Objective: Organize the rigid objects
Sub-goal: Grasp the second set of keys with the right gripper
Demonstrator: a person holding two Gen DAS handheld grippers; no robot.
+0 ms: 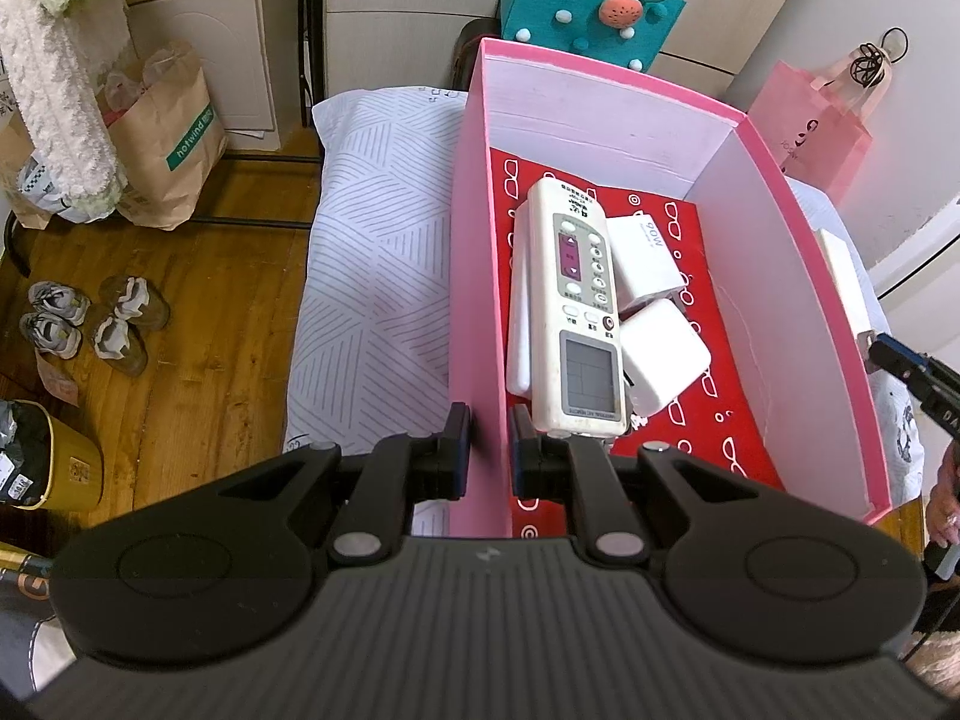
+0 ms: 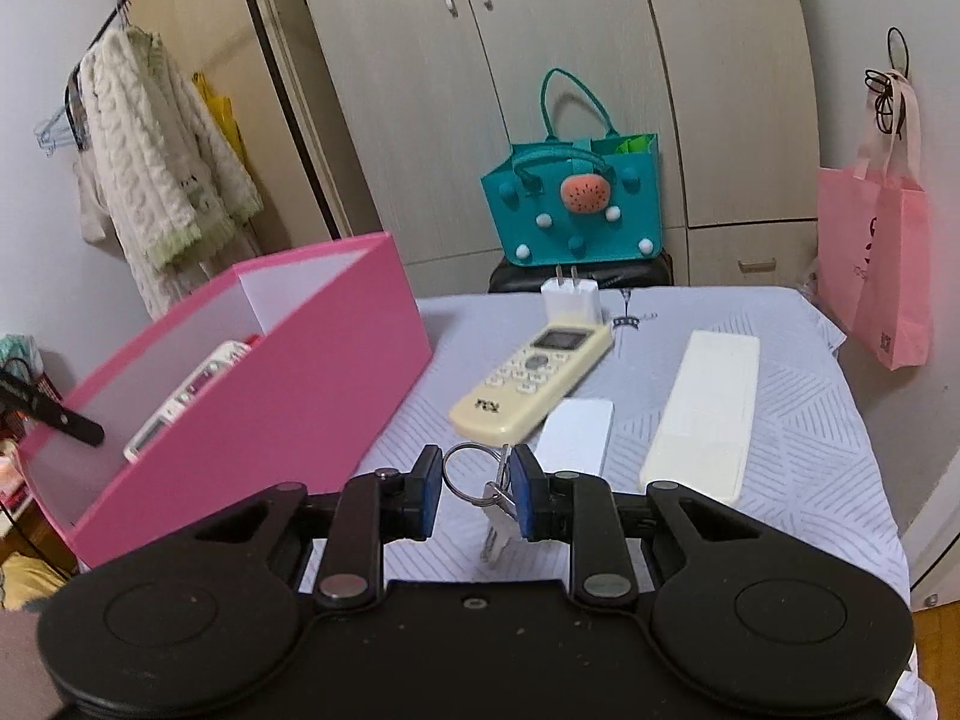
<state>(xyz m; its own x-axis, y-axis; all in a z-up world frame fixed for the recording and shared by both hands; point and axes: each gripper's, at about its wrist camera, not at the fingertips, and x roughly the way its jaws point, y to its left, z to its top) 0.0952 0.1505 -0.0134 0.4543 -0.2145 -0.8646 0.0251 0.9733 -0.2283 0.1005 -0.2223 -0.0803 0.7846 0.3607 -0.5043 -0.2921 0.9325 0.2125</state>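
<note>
Right wrist view: silver key ring (image 2: 474,471) with keys between tool (image 2: 477,495) pads.

Both wrist views are evenly lit by soft indoor light, with no hard shadows around the pink box (image 1: 600,120). Its white inner walls look washed out (faint glare toward the far end). Fisheye distortion bends the wardrobe doors (image 2: 540,90) behind the box and darkens the corners. The right view is slightly soft throughout.
</note>
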